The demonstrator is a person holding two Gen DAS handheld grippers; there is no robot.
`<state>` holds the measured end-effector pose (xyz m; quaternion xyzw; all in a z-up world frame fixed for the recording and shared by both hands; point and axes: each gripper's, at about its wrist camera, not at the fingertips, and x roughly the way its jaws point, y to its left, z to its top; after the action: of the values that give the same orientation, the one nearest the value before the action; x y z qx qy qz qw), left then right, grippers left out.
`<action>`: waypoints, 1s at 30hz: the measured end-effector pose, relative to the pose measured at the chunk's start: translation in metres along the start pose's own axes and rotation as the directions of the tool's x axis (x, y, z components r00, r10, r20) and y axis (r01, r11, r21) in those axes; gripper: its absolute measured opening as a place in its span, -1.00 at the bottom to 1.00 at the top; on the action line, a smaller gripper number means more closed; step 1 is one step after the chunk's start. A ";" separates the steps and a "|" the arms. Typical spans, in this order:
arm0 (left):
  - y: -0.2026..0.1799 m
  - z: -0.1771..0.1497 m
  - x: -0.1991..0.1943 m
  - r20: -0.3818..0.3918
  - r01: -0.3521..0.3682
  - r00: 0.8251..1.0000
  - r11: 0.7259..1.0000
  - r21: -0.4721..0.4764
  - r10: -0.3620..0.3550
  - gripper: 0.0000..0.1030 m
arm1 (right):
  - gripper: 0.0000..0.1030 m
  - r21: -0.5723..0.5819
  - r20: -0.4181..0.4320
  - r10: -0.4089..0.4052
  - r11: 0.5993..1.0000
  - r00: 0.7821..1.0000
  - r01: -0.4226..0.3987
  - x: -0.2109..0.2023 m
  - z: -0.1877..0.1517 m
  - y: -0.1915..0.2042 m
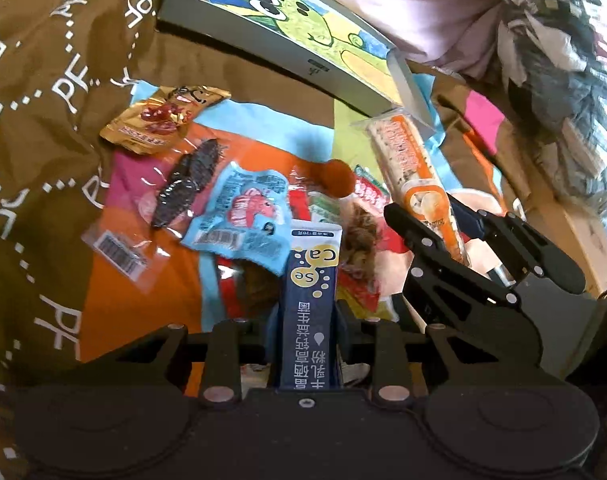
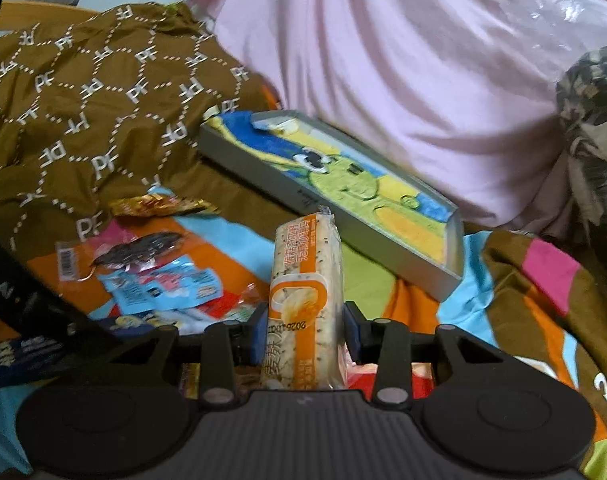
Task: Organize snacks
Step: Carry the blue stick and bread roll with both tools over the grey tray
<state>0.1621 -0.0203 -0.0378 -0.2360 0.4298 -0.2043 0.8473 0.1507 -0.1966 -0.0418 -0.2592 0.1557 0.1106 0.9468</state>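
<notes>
My left gripper (image 1: 307, 328) is shut on a dark blue snack stick pack (image 1: 311, 292) marked "Ca Se", held above the snack pile. My right gripper (image 2: 306, 330) is shut on an orange-and-white cracker pack (image 2: 305, 272); it also shows in the left wrist view (image 1: 415, 172), with the right gripper (image 1: 463, 236) at the right. Loose on the colourful blanket lie a light blue packet (image 1: 243, 216), a clear pack of dark snack (image 1: 187, 188), a gold packet (image 1: 163, 120) and red packets (image 1: 363, 280). A grey tray (image 2: 443, 276) with a cartoon lining lies behind.
A brown patterned quilt (image 2: 83, 100) bunches at the left. A pink cloth (image 2: 403, 72) rises behind the tray. An orange ball-shaped item (image 1: 337, 178) sits among the snacks. Dark clothing (image 1: 563, 60) is heaped at the far right.
</notes>
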 end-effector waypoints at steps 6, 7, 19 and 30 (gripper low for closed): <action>-0.017 0.008 0.000 0.054 0.022 0.998 1.000 -0.010 -0.022 -0.40 | -0.19 0.014 0.044 -0.046 0.999 0.998 0.045 -0.009 0.005 -0.015; -0.021 0.010 -0.001 0.065 0.026 0.998 1.000 -0.008 -0.025 -0.40 | -0.19 0.024 0.053 -0.052 0.998 0.997 0.051 -0.011 0.006 -0.019; -0.078 0.070 -0.002 0.288 -0.095 0.953 0.995 -0.019 0.096 -0.39 | -0.19 0.108 0.199 -0.066 0.993 0.978 0.045 0.005 0.036 -0.069; -0.109 0.166 0.054 0.424 -0.152 0.892 0.988 -0.039 0.154 -0.39 | -0.18 0.351 0.259 -0.090 0.936 0.962 -0.007 0.090 0.043 -0.128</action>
<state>0.3126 -0.1002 0.0767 -0.2424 0.2524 -0.0794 0.9334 0.2817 -0.2701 0.0195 -0.0729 0.0364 0.0952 0.9921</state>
